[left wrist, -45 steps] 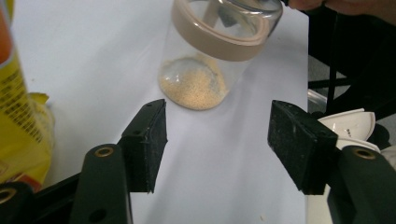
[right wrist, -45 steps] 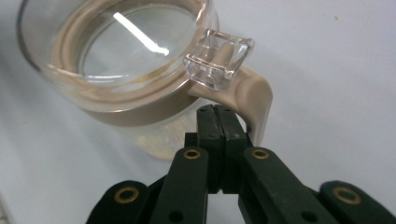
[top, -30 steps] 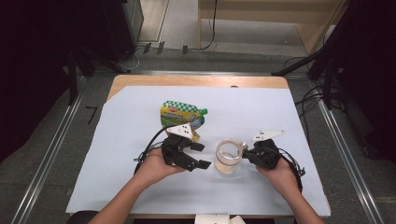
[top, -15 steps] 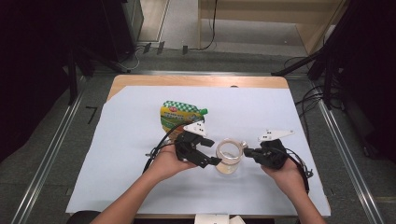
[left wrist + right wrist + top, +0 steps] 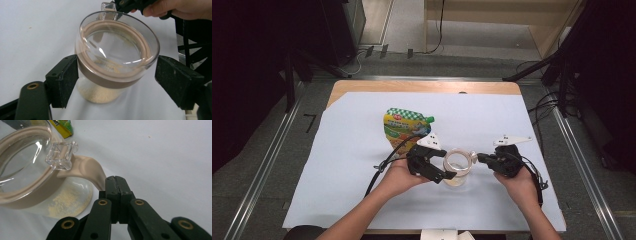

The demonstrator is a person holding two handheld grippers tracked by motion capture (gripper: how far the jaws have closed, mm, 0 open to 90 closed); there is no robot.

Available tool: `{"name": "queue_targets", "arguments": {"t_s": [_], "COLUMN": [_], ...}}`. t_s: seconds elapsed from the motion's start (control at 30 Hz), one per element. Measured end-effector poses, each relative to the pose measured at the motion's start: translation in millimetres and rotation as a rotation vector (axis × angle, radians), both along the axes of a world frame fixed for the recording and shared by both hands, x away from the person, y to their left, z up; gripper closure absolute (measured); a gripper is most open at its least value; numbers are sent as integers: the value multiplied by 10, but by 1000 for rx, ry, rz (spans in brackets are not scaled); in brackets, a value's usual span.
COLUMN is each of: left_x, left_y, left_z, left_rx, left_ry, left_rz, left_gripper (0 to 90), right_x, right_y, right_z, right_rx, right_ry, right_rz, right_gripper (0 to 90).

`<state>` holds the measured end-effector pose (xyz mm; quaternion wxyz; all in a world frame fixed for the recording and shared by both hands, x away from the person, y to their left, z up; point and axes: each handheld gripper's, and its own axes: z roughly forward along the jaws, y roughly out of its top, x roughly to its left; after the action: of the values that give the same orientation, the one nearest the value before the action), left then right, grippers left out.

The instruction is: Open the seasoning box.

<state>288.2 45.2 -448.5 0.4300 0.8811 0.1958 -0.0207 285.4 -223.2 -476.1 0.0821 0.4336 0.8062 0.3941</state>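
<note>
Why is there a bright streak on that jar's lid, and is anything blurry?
Left gripper view: room light glints off the clear lid; the near jaws look soft. Right gripper view: another glint on the jar, jaws slightly blurred. High view: evenly lit, dim at the edges.

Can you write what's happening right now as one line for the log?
left gripper: jaws just opening around jar | right gripper: shut on jar tab | pouch: behind

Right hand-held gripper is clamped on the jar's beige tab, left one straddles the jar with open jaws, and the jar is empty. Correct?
Not quite: the jar is not empty. The left gripper view shows pale yellow powder in its bottom. The rest holds: the right hand-held gripper is shut on the beige tab, and the left hand-held gripper straddles the jar with open jaws.
</note>
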Motion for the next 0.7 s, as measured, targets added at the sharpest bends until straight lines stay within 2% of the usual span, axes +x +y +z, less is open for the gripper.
{"name": "queue_targets", "arguments": {"t_s": [0.1,0.23,0.4,0.7], "left_x": [-9,-1,-14,-7], "left_y": [-48,-117,-188,-192], "left_z": [-26,-73,-81,-73], "left_rx": [11,11,30,32], "left_ry": [-21,-25,-49,-40], "left_rz": [7,24,36,39], "left_gripper": [155,119,102,101], "right_x": [-1,11,14,4], "right_y": [61,42,40,46], "right_z": [-14,-40,-41,-43], "right_rx": [-31,0,1,-6], "right_ry": [-22,-19,-27,-19], "right_rz": [-12,-20,-16,-23], "right_gripper": [900,900,900,900]}}
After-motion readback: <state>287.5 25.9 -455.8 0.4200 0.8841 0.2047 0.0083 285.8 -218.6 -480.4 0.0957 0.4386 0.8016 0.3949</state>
